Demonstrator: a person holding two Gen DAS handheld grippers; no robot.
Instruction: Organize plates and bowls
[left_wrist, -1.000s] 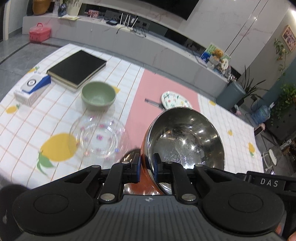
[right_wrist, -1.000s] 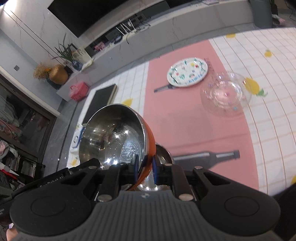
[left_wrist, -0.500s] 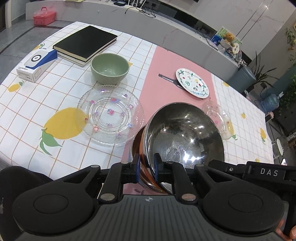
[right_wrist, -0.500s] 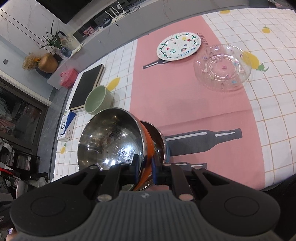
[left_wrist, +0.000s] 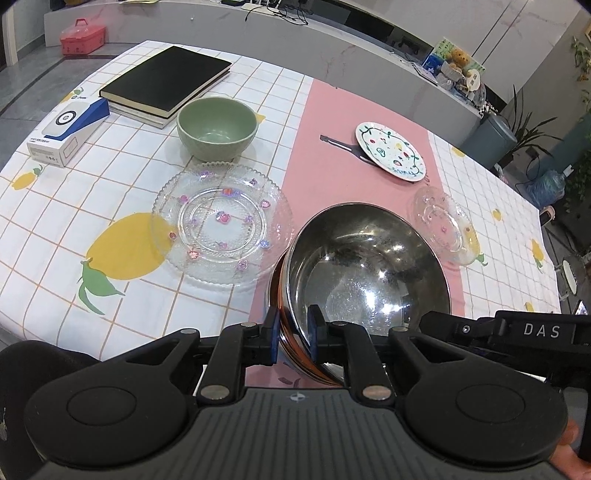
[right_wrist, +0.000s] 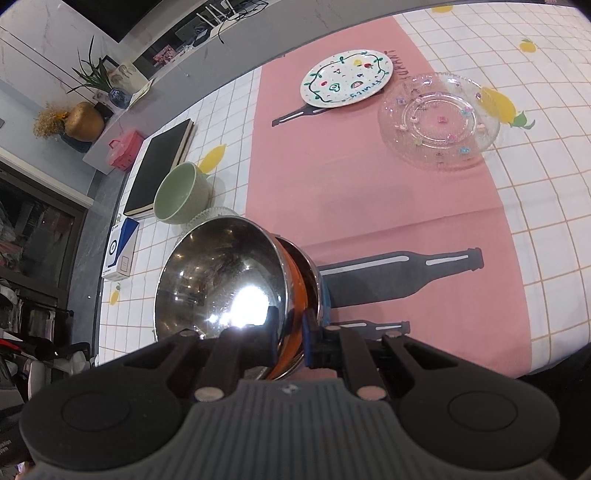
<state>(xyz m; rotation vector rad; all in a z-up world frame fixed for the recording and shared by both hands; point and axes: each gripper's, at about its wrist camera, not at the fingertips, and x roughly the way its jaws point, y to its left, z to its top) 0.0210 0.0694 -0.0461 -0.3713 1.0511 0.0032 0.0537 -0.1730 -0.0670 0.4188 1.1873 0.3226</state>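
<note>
A steel bowl with an orange outside sits nested in a second steel bowl near the table's front edge. My left gripper is shut on its near rim. My right gripper is shut on its rim from the other side. A green bowl stands beyond a large clear glass plate. A smaller clear glass plate and a white painted plate lie farther right.
A black book and a white and blue box lie at the table's left. The cloth has a pink middle strip with printed bottles. A grey counter runs behind the table.
Both grippers have lowered the orange-sided steel bowl toward the table, into the second steel bowl. The views have tilted down and the table fills more of them.
</note>
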